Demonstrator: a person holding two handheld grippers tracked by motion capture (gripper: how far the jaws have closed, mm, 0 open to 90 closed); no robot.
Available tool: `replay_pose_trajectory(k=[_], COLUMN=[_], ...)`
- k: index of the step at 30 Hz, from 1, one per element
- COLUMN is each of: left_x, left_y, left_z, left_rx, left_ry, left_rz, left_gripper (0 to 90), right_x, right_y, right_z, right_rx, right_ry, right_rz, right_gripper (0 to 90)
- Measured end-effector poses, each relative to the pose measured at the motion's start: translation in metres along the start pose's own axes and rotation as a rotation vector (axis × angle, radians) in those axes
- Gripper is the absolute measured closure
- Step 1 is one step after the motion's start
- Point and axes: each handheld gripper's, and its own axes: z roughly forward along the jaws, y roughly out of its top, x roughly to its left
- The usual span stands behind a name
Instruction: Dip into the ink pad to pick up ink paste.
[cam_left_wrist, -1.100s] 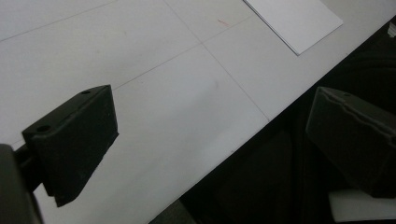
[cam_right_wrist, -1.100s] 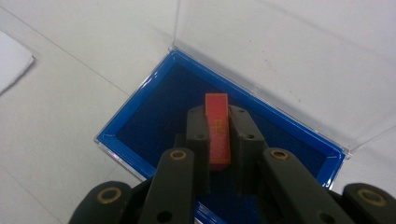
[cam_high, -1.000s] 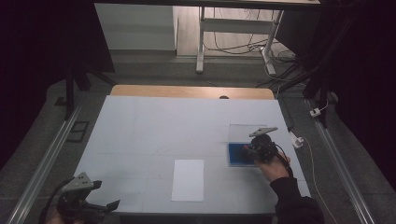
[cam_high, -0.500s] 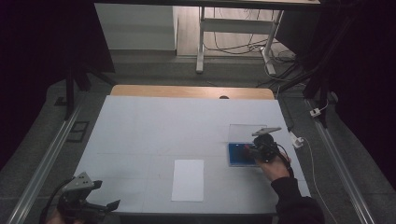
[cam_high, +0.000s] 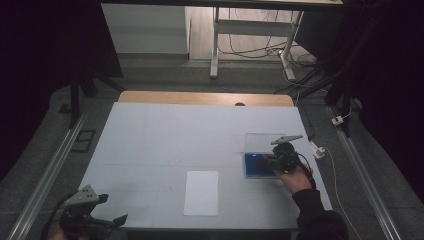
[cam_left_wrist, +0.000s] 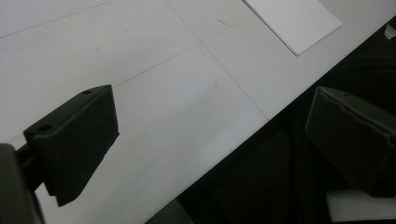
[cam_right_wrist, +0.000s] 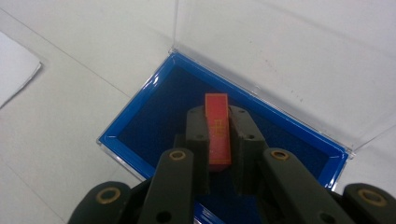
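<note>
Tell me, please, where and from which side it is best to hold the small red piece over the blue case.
Grip the red piece on its two long flat sides, coming from above along its length, as the right gripper does over the blue case. It is narrow and flat-sided, and the open clear lid blocks the far side.

Low in the lower right of the high view, the right gripper (cam_high: 272, 162) is black and chunky, with a flat grey three-cornered plate on top and a thin black cable hanging from it. The hand (cam_high: 295, 179) behind it comes out of a dark sleeve (cam_high: 320, 217). In the lower left corner, the left gripper (cam_high: 117, 220) is black too, with its own grey plate and a looping cable. In the right gripper view, two black bars carry round brass-coloured rings, and small screw holes dot the black jaws. In the left gripper view, each jaw is a thick black block with slanted edges and two little holes.
</note>
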Motion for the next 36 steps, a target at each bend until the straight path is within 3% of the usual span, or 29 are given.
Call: replay_pose_trajectory(k=[6,11,19,22,36], left_x=[0.000,0.000,0.000,0.000,0.001], left_y=[-0.001,-0.001,0.000,0.000,0.000], left_z=[-0.001,0.000,0.000,0.000,0.000], left_rx=[-0.002,-0.001,-0.001,-0.001,-0.002], left_ry=[0.002,0.002,0.003,0.003,0.000], left_rz=[-0.003,-0.006,-0.006,-0.007,-0.010], left_gripper=[2.5,2.7,2.8,2.8,2.9], right_x=[0.000,-0.001,-0.005,-0.009,-0.013], right_y=[0.000,0.003,0.002,0.000,-0.006], right_z=[-0.004,-0.020,-0.029,-0.028,-0.011], right_rx=[-0.027,-0.097,-0.123,-0.114,-0.047], right_ry=[0.003,0.000,-0.002,0.000,0.030], right_rz=[-0.001,0.008,0.034,0.056,0.065], right_gripper=[79.6,79.5,79.5,79.5,79.5])
